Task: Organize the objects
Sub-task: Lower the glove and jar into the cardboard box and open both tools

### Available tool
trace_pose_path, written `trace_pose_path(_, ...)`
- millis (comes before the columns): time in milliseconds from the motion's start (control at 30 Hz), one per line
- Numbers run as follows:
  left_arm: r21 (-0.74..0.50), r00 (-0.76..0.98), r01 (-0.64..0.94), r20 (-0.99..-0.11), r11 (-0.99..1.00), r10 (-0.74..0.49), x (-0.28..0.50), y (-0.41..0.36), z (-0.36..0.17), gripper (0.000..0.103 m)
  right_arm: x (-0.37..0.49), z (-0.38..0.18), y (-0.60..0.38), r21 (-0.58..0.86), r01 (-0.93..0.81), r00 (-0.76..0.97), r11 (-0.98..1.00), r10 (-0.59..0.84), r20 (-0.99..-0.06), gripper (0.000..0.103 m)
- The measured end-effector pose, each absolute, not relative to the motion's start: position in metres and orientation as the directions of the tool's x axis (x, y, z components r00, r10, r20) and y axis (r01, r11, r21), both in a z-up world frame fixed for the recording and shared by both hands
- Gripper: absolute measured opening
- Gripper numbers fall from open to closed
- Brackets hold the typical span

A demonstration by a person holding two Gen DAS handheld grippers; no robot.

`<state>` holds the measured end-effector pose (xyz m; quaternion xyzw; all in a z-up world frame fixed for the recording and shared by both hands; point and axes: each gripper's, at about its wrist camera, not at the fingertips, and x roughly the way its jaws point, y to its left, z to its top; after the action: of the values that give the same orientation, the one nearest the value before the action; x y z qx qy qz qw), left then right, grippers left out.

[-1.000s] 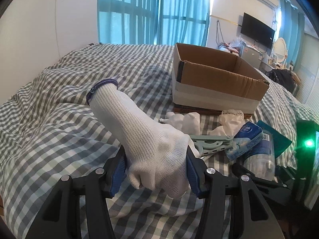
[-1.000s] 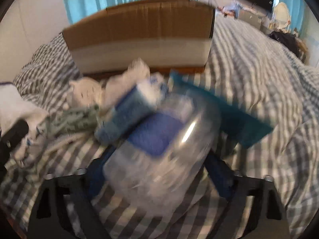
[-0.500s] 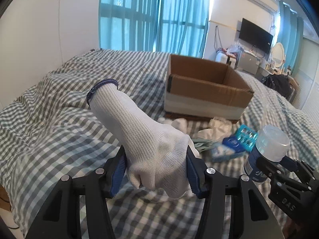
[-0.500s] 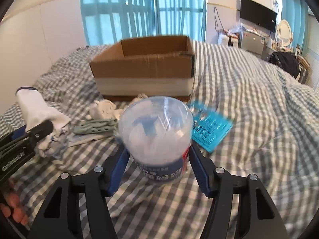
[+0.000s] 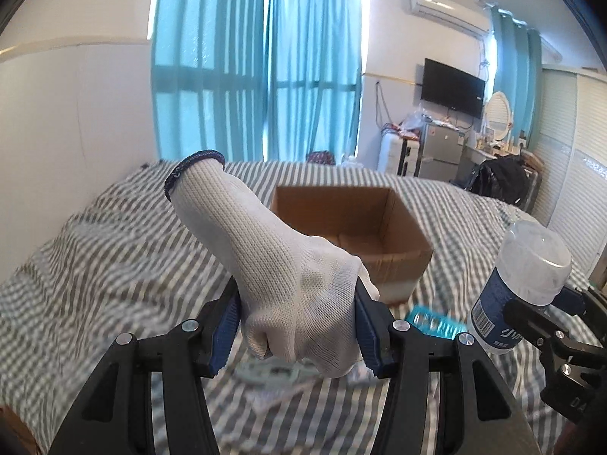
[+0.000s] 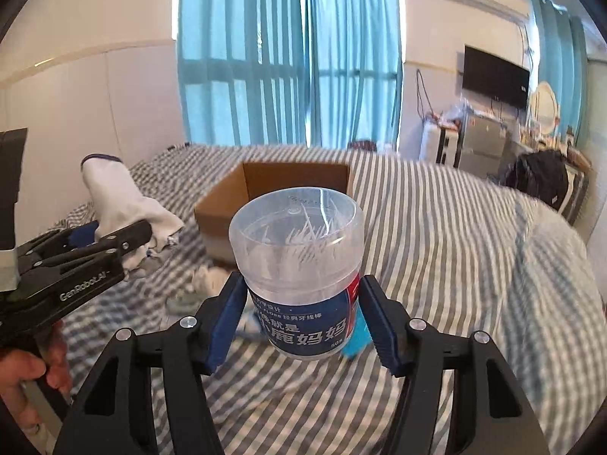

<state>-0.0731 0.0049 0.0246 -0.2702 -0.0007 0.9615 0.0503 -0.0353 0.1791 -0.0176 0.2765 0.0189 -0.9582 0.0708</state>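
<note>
Left gripper (image 5: 297,326) clamps a glove (image 5: 288,265); right gripper (image 6: 303,318) clamps a jar (image 6: 299,265). Both hang short of the apparently empty box (image 5: 394,242). Several items remain on the bed (image 6: 455,265).

Right gripper (image 6: 301,313) jaws clamp a clear floss-pick jar (image 6: 299,269) before the cardboard box (image 6: 273,204).

Left tongs (image 5: 297,326) clamped on glove (image 5: 280,265), cuff tilted up-left, held above bed (image 5: 95,265). Right tongs (image 6: 301,318) clamped on jar (image 6: 299,265), upright, to the right of glove. Box (image 5: 379,235) on bed behind both, open side up, roughly between them. Blister pack (image 5: 432,320) on bed in front of box, between glove and jar. Blurred small items on bed below glove. Curtains (image 5: 258,64) behind bed; TV (image 5: 453,87) on wall back right.
</note>
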Motion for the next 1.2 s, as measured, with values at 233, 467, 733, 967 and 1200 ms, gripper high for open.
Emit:
trace_pose_path(233, -0.026, -0.866, -0.130, -0.484, -0.991, 0.126, -0.129, 0.020, 0.038, 0.056, -0.090, 0.007, 0.185, 0.023, 0.187, -0.843, -0.982, -0.173, -0.510, 0.061)
trace_pose_path(467, -0.052, -0.865, -0.132, -0.482, -0.990, 0.141, -0.187, 0.023, 0.028, 0.056, -0.166, 0.010, 0.189, 0.097, 0.219, -0.814, -0.971, -0.237, -0.531, 0.061)
trace_pose_path(733, -0.053, -0.829, -0.137, -0.541, -0.989, 0.144, -0.250, 0.026, -0.007, 0.056, -0.254, -0.026, 0.184, 0.151, 0.206, -0.744, -0.967, -0.255, -0.618, 0.061)
trace_pose_path(967, -0.044, -0.812, -0.146, -0.565, -0.988, 0.145, -0.272, 0.028, -0.036, 0.056, -0.286, -0.059, 0.178, 0.174, 0.204, -0.711, -0.963, -0.268, -0.650, 0.061)
trace_pose_path(1200, -0.061, -0.782, -0.186, -0.595, -0.981, 0.185, -0.270, 0.029, -0.044, 0.075, -0.280, -0.056, 0.189, 0.217, 0.194, -0.718, -0.957, -0.289, -0.633, 0.071)
